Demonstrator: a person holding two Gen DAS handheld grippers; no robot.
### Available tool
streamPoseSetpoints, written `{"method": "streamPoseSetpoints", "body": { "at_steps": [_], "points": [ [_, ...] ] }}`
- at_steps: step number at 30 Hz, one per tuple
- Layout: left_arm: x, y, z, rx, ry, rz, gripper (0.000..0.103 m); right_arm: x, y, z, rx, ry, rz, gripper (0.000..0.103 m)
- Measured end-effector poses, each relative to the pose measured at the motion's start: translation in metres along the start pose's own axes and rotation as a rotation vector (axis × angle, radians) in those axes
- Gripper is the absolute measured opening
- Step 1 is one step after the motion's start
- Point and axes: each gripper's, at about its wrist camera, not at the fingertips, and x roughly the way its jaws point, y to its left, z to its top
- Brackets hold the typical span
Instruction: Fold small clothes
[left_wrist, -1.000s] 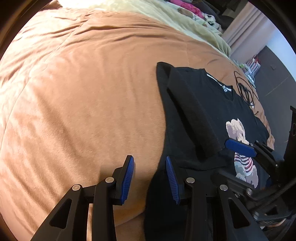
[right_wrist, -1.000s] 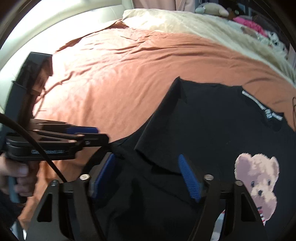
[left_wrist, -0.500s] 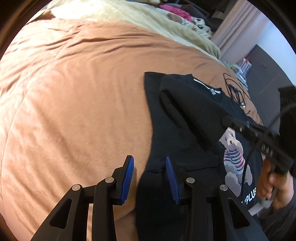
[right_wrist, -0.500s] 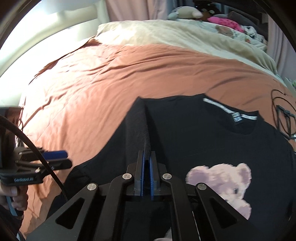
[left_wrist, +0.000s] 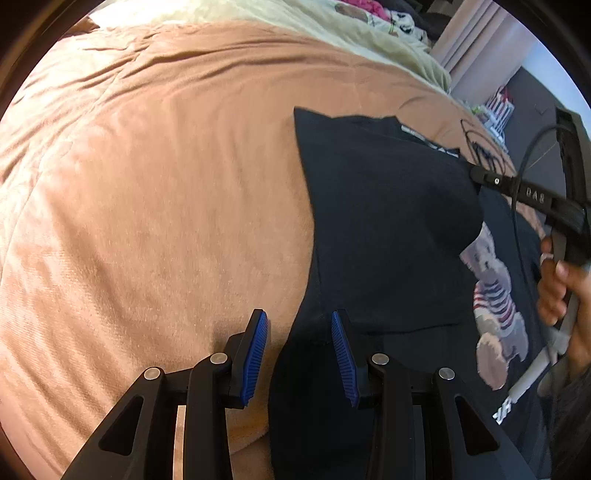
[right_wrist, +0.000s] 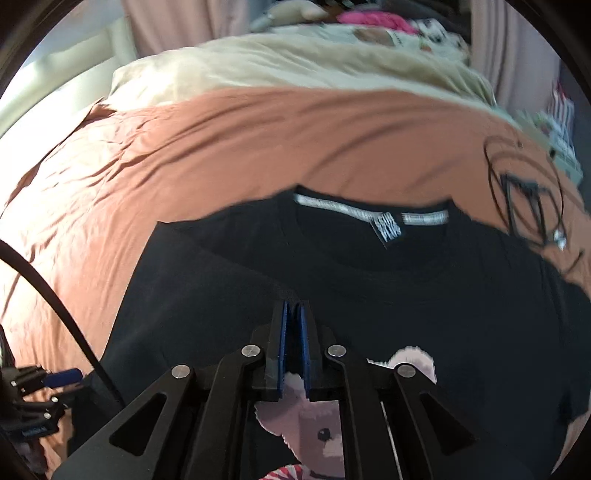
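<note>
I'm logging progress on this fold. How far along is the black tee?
Done: the black T-shirt lies spread, print up, on the brown blanket. In hand: the right tongs are shut on its sleeve side, which hangs folded over the chest; the left tongs are open at the lower edge. Left: laying that flap down, the other side, and the bottom-up fold.

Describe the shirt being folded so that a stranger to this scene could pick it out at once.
Find the orange blanket covering the bed. On it lies a black T-shirt, one side pinched in the shut right claw. Its teddy-bear print and white neck tape distinguish it from the clothes heaped behind.
</note>
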Motion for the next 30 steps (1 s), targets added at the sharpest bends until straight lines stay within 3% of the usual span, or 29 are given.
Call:
{"method": "streamPoseSetpoints", "body": {
  "at_steps": [1,2,3,5,10,16,22,26,29,30],
  "points": [
    [0.001,0.000,-0.001,0.005,0.005,0.009,0.038,0.001,0.000,-0.004,0.013,0.011,0.015,0.008],
    [0.001,0.000,-0.001,0.006,0.007,0.011,0.038,0.001,0.001,-0.007,0.016,0.019,0.031,0.019],
    [0.000,0.000,-0.002,0.005,0.006,0.009,0.038,0.001,0.004,-0.012,0.017,0.029,0.052,0.040],
    [-0.002,0.002,-0.003,-0.002,0.003,0.008,0.038,-0.004,0.007,-0.018,0.013,0.025,0.074,0.064],
    [-0.011,0.002,-0.008,-0.003,-0.003,0.009,0.038,-0.015,0.017,-0.035,0.024,0.040,0.148,0.064],
    [-0.018,0.002,-0.017,0.011,0.001,0.014,0.038,-0.010,0.024,-0.061,0.086,0.120,0.269,0.064],
    [-0.016,0.001,-0.022,0.020,0.007,0.023,0.038,0.004,0.031,-0.076,0.106,0.182,0.325,0.053],
    [-0.008,0.002,-0.023,0.019,0.009,0.033,0.038,0.021,0.032,-0.086,0.149,0.233,0.345,0.042],
    [-0.003,0.004,-0.023,0.013,0.001,0.034,0.036,0.025,0.037,-0.086,0.152,0.240,0.326,0.023],
    [-0.002,0.004,-0.022,0.012,-0.003,0.041,0.029,0.026,0.038,-0.085,0.150,0.240,0.323,0.015]
  ]
}}
